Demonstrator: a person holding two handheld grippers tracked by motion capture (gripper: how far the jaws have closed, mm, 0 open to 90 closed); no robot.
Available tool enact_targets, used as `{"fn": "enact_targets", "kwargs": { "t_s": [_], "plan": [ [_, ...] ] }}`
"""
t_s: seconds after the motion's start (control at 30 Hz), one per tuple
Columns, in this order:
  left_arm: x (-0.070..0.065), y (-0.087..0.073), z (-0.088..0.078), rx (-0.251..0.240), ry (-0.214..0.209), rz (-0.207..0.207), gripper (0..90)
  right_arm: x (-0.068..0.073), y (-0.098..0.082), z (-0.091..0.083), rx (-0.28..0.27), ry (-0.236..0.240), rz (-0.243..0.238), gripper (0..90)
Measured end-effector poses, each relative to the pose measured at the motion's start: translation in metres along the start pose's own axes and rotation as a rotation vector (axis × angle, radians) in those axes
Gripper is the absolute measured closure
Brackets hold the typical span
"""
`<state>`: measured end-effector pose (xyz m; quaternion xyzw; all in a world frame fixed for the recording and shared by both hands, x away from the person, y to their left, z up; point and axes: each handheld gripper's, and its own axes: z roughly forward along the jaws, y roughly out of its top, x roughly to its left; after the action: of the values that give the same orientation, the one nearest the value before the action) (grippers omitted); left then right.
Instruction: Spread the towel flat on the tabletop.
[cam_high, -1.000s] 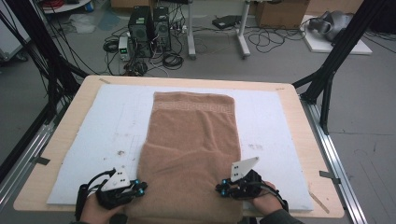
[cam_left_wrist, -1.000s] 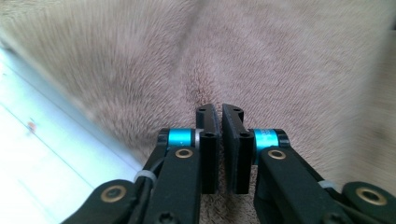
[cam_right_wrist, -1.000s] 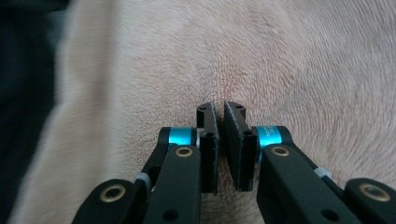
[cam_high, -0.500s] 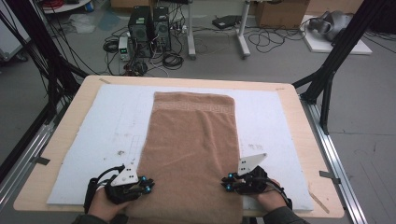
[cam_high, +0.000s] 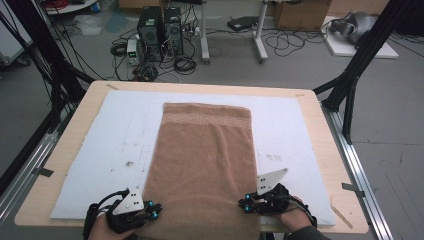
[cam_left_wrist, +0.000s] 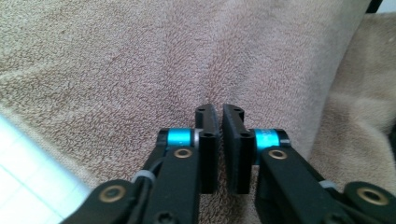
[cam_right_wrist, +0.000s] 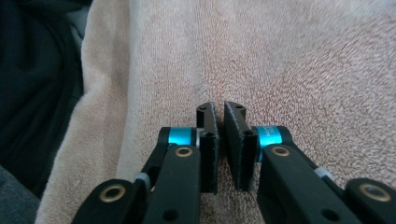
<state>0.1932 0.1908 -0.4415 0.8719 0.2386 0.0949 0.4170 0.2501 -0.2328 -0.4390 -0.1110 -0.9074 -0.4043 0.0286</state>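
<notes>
A brown towel (cam_high: 205, 155) lies lengthwise on the white mat (cam_high: 100, 130), its patterned band at the far end and its near end hanging over the table's front edge. My left gripper (cam_high: 155, 212) pinches the towel's near left edge. My right gripper (cam_high: 243, 204) pinches its near right edge. In the left gripper view the jaws (cam_left_wrist: 219, 109) are closed on the towel (cam_left_wrist: 140, 60), with creases running into them. In the right gripper view the jaws (cam_right_wrist: 219, 107) are likewise closed on the towel (cam_right_wrist: 280, 56). A hand holds each gripper.
The mat covers most of the wooden table (cam_high: 330, 150). Black frame struts (cam_high: 350, 80) rise at the right and left of the table. Computer towers (cam_high: 160, 27) and cables lie on the floor beyond the far edge.
Both grippers have shifted slightly toward the person, and the towel has slid a little toward the near edge with them.
</notes>
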Motion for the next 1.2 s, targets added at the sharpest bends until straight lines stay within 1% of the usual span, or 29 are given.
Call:
{"fn": "enact_targets", "kwargs": {
  "t_s": [0.03, 0.07, 0.1, 0.13, 0.17, 0.2, 0.27, 0.3, 0.33, 0.37, 0.4, 0.47, 0.5, 0.53, 0.6, 0.63, 0.7, 0.8, 0.87, 0.93, 1.0, 1.2],
  "plan": [
    [0.002, 0.001, -0.001, -0.013, 0.001, -0.017, 77.2, 0.0, 0.0, -0.002, -0.012, -0.002, 0.004, 80.0],
    [0.005, 0.003, -0.004, -0.021, 0.007, -0.024, 72.7, -0.001, 0.001, -0.004, -0.027, -0.004, 0.013, 76.0],
    [0.008, 0.005, -0.006, -0.032, 0.014, -0.028, 69.4, -0.002, 0.002, -0.006, -0.039, -0.017, 0.022, 73.7],
    [0.012, 0.008, -0.008, -0.056, 0.019, -0.036, 66.1, -0.005, 0.004, -0.008, -0.05, -0.026, 0.03, 72.5],
    [0.016, 0.011, -0.01, -0.078, 0.031, -0.033, 61.6, -0.007, 0.005, -0.01, -0.056, -0.039, 0.038, 69.3],
    [0.019, 0.013, -0.012, -0.1, 0.047, -0.031, 58.3, -0.009, 0.007, -0.011, -0.061, -0.054, 0.042, 65.2],
    [0.026, 0.019, -0.015, -0.133, 0.061, -0.041, 53.9, -0.015, 0.01, -0.014, -0.071, -0.049, 0.061, 57.3],
    [0.03, 0.022, -0.015, -0.147, 0.072, -0.049, 51.7, -0.017, 0.012, -0.015, -0.078, -0.055, 0.079, 51.5],
    [0.033, 0.024, -0.014, -0.152, 0.081, -0.053, 50.0, -0.02, 0.014, -0.015, -0.087, -0.078, 0.09, 47.7],
    [0.037, 0.027, -0.013, -0.158, 0.084, -0.068, 48.2, -0.023, 0.016, -0.016, -0.09, -0.093, 0.1, 44.9],
    [0.042, 0.03, -0.012, -0.157, 0.082, -0.075, 46.1, -0.026, 0.017, -0.017, -0.102, -0.102, 0.109, 41.8],
    [0.05, 0.036, -0.01, -0.156, 0.083, -0.099, 41.9, -0.034, 0.021, -0.018, -0.113, -0.144, 0.12, 37.3],
    [0.055, 0.038, -0.009, -0.159, 0.081, -0.107, 40.5, -0.038, 0.023, -0.02, -0.118, -0.144, 0.132, 35.5],
    [0.058, 0.041, -0.009, -0.164, 0.082, -0.117, 39.9, -0.042, 0.025, -0.021, -0.127, -0.154, 0.139, 33.8],
    [0.064, 0.047, -0.009, -0.164, 0.1, -0.119, 38.3, -0.049, 0.028, -0.024, -0.146, -0.178, 0.149, 31.9],
    [0.067, 0.05, -0.009, -0.16, 0.106, -0.113, 36.7, -0.053, 0.029, -0.026, -0.153, -0.197, 0.158, 29.8],
    [0.072, 0.056, -0.009, -0.163, 0.108, -0.117, 35.5, -0.06, 0.033, -0.03, -0.159, -0.217, 0.177, 28.1],
    [0.079, 0.066, -0.009, -0.164, 0.122, -0.117, 33.4, -0.067, 0.04, -0.035, -0.164, -0.238, 0.166, 28.1],
    [0.083, 0.071, -0.009, -0.159, 0.125, -0.111, 33.2, -0.071, 0.045, -0.039, -0.178, -0.252, 0.16, 27.4],
    [0.087, 0.076, -0.01, -0.168, 0.12, -0.113, 33.2, -0.072, 0.049, -0.041, -0.18, -0.25, 0.161, 26.9],
    [0.091, 0.079, -0.01, -0.162, 0.126, -0.11, 33.2, -0.074, 0.051, -0.041, -0.171, -0.258, 0.153, 26.8],
    [0.1, 0.08, -0.007, -0.15, 0.134, -0.132, 33.2, -0.081, 0.055, -0.038, -0.16, -0.25, 0.162, 26.4]
  ]
}}
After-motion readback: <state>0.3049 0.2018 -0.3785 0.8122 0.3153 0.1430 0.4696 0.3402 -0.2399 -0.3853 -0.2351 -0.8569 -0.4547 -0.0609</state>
